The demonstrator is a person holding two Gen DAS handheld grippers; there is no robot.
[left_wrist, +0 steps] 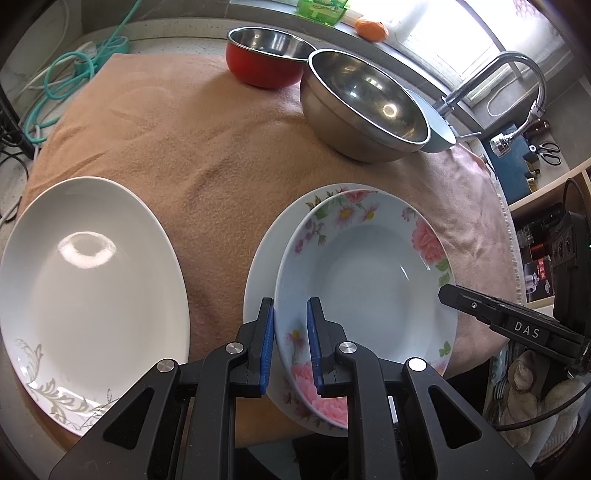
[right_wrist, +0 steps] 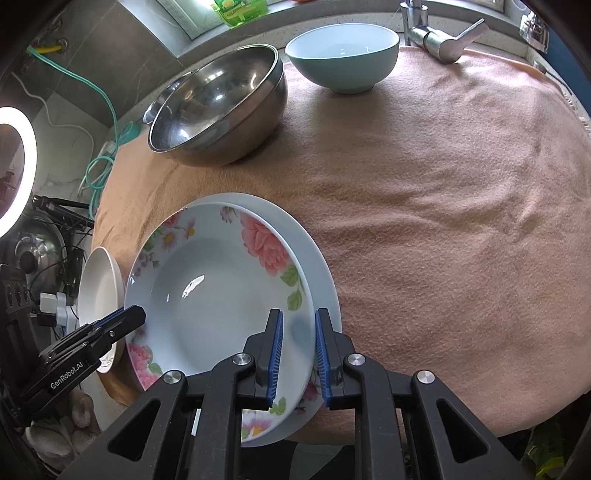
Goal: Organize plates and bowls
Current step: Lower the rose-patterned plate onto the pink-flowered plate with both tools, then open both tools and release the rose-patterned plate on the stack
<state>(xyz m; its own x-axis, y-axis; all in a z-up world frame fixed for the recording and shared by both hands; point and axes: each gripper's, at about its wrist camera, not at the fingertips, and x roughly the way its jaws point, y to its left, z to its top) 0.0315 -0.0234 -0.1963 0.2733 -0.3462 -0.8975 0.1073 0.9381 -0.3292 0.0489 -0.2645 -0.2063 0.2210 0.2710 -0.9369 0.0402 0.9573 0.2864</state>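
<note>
A floral deep plate (left_wrist: 369, 277) (right_wrist: 214, 295) rests on a plain white plate (left_wrist: 258, 280) (right_wrist: 317, 266) near the front edge of the pink towel (left_wrist: 221, 147). My left gripper (left_wrist: 290, 302) is shut on the floral plate's left rim, one blue pad inside and one outside. My right gripper (right_wrist: 299, 314) is shut on the opposite rim in the same way. To the left lies a larger white plate (left_wrist: 92, 288) with a grey scroll pattern. At the back stand a steel bowl (left_wrist: 369, 107) (right_wrist: 221, 103), a red bowl (left_wrist: 262, 70) and a teal bowl (right_wrist: 343, 55).
A faucet (right_wrist: 443, 40) rises at the back right beside the teal bowl. A green bottle (left_wrist: 321, 9) and an orange (left_wrist: 371, 27) sit on the sill. Teal hose and cables (left_wrist: 74, 74) lie at the left. Bare towel (right_wrist: 443, 221) spreads to the right.
</note>
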